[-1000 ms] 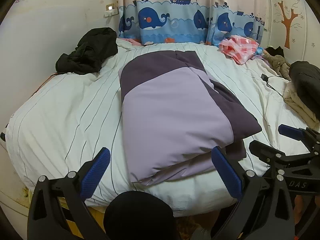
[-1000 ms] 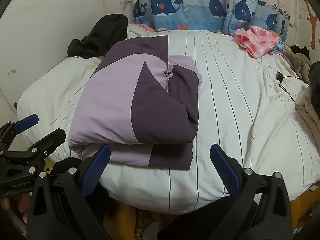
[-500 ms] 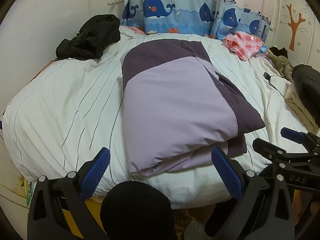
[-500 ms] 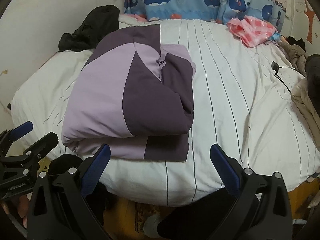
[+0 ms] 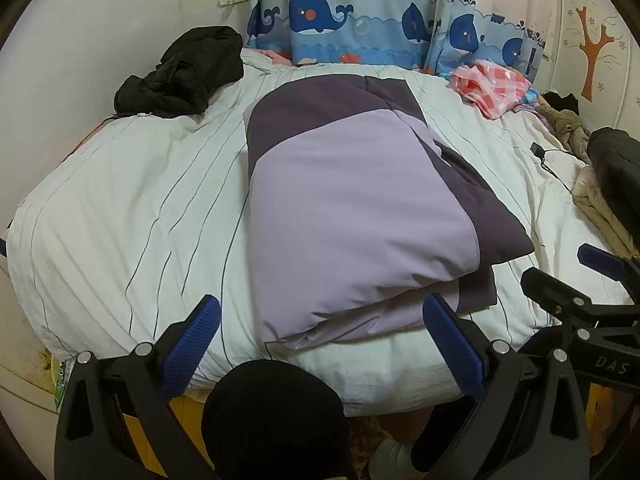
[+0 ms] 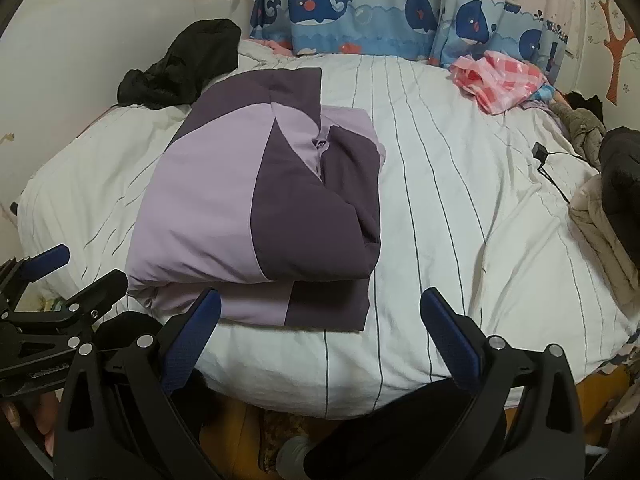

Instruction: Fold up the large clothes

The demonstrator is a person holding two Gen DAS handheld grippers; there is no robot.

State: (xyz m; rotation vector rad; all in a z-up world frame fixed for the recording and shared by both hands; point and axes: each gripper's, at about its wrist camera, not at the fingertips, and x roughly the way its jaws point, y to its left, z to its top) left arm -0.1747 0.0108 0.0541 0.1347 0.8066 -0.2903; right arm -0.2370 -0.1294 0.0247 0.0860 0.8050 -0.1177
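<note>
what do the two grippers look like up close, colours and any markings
Both the left gripper and the right gripper have black angular frames with silver rivets and triangular cut-outs, and two fingers faced with ribbed blue pads. White lettering runs along each gripper's body, mostly too small to read.

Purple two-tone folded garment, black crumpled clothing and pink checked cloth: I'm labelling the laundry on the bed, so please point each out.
Purple two-tone folded garment (image 5: 352, 216): left wrist view, on its light lilac top panel.
Black crumpled clothing (image 5: 184, 72): left wrist view, middle of the heap.
Pink checked cloth (image 6: 500, 76): right wrist view, centre of the bundle.
</note>
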